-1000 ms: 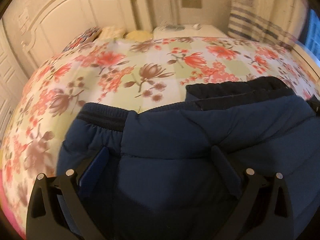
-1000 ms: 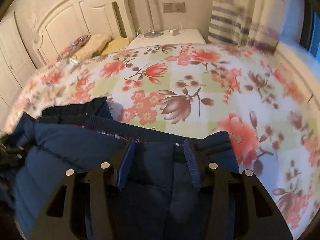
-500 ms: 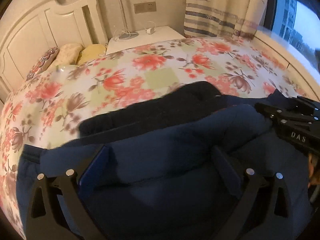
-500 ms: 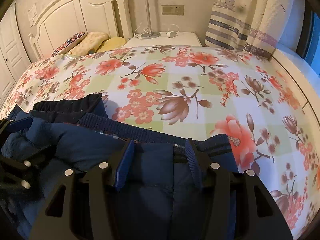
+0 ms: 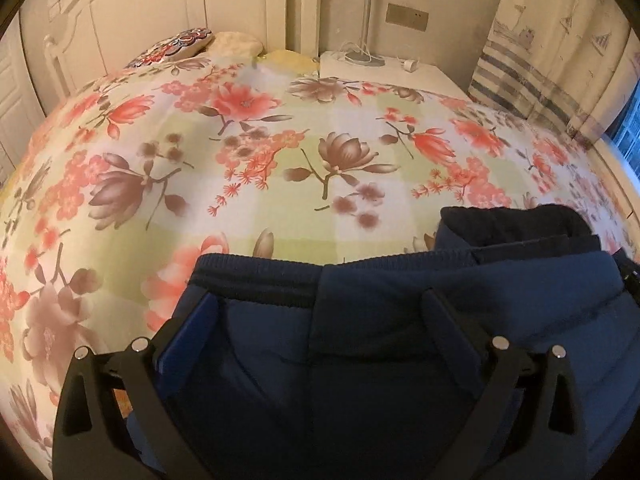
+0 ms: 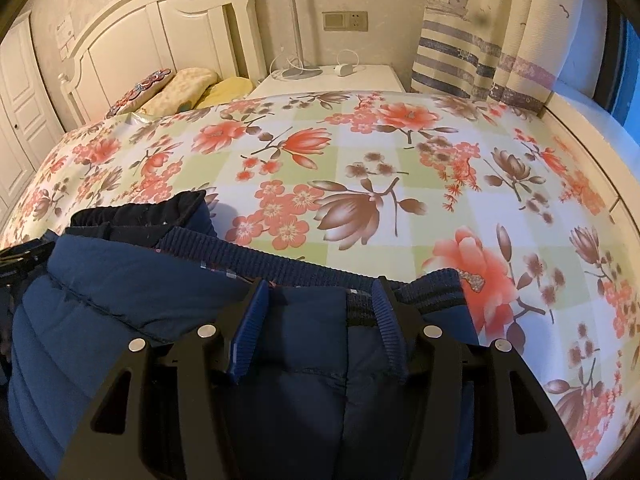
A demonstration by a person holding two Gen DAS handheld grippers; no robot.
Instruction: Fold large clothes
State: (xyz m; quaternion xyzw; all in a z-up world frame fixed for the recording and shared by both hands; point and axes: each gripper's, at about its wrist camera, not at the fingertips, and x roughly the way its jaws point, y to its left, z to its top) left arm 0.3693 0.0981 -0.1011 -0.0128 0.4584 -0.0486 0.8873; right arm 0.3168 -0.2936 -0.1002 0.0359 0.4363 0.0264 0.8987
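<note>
A large navy padded garment (image 5: 380, 360) lies on the floral bed sheet (image 5: 280, 160), its ribbed hem (image 5: 256, 280) facing the headboard. My left gripper (image 5: 316, 320) is open wide above the garment's left part, nothing pinched between its fingers. In the right wrist view the same garment (image 6: 120, 300) fills the lower left. My right gripper (image 6: 320, 308) is open about halfway, its blue pads (image 6: 252, 320) straddling flat fabric just behind the ribbed hem (image 6: 320, 272). A darker inner layer (image 6: 140, 216) sticks out at the far edge.
White headboard (image 6: 160, 40) and pillows (image 6: 180, 88) stand at the back left. A white nightstand (image 6: 332, 80) with a lamp base and cables sits behind the bed. Striped curtain (image 6: 480, 40) and a white ledge (image 6: 580, 120) bound the right side.
The left gripper swung right toward the other gripper, then came back left over the garment's left hem corner. The right gripper has held still over the hem.
</note>
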